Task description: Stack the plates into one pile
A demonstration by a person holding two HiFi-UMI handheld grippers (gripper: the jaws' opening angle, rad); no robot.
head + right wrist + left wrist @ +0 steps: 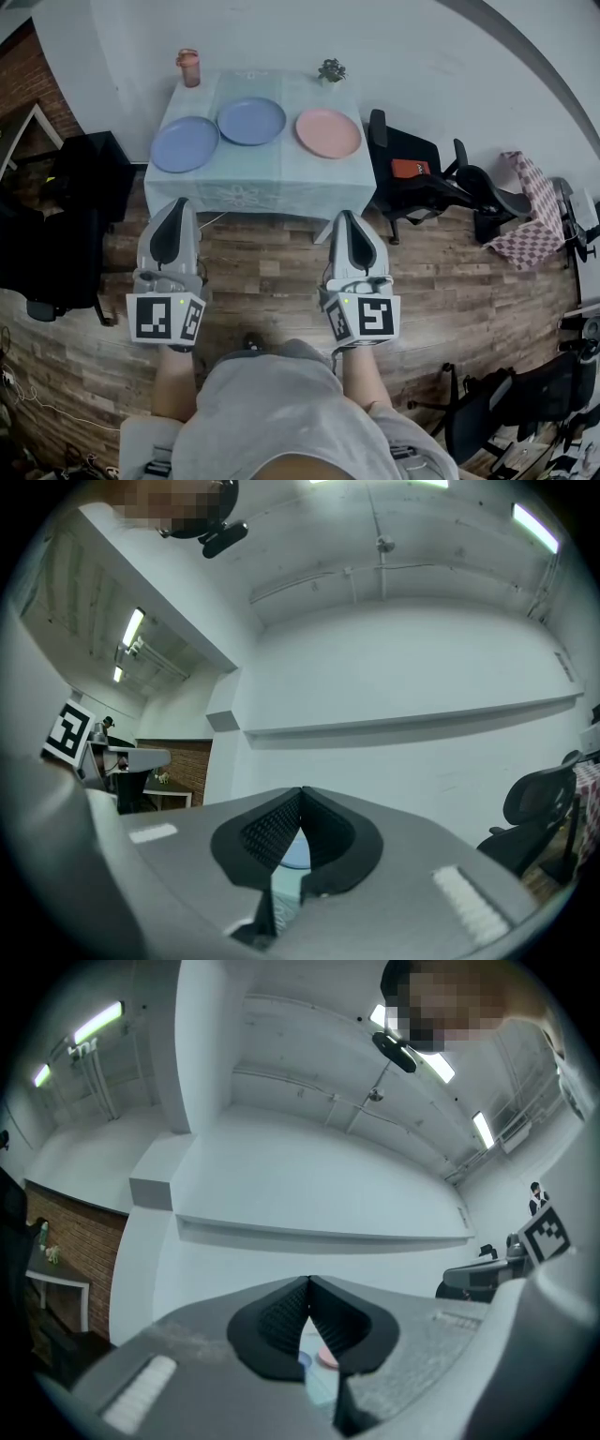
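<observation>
On the tabletop [272,187] ahead, a blue plate [185,143], a second blue plate [251,120] and a pink plate [328,132] lie side by side, unstacked. My left tongs [178,202] and right tongs [345,216], both clenched empty, hang over the wooden floor [272,272] before it.

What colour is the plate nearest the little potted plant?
The plate is salmon pink; the head view shows it best.

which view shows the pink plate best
The head view: the pink plate lies whole and unobstructed at the right end of the table. The left gripper view catches only a pink sliver of it behind the shut left claw. The right gripper view shows just part of a blue plate.
</observation>
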